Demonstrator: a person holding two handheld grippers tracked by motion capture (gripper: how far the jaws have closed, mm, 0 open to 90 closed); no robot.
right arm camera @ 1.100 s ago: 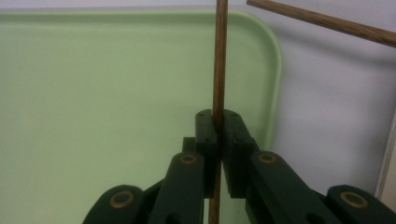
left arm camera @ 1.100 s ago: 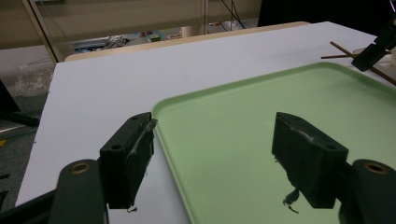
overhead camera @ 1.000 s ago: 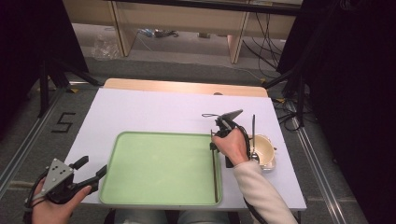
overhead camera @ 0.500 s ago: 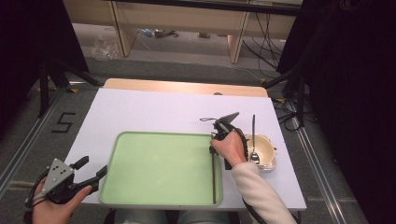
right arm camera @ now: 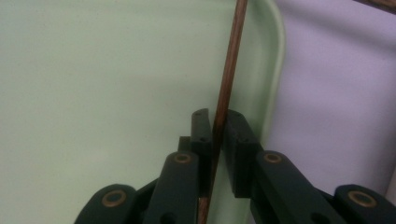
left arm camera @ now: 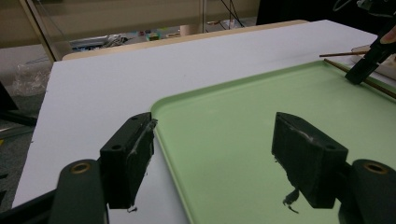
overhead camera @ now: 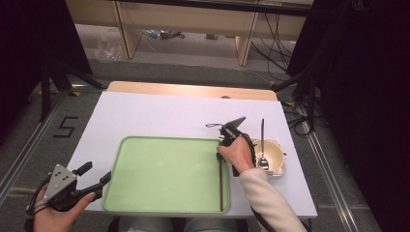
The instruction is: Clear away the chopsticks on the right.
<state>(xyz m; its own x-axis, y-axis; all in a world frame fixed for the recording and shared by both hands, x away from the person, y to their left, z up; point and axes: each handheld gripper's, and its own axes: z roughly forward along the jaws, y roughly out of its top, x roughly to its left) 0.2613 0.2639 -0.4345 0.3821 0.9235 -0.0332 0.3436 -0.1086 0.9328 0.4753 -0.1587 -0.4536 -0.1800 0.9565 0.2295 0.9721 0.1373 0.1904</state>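
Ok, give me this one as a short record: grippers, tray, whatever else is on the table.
left gripper: open, at tray left corner, holding nothing
right gripper: jaws close around chopstick
chopstick: lying in tray along its right wall
tray: green, on white table
bowl: right of tray, spoon in it

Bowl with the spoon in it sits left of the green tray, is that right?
Not quite. The bowl with the spoon in it sits right of the green tray, not left of it. The high view shows this.
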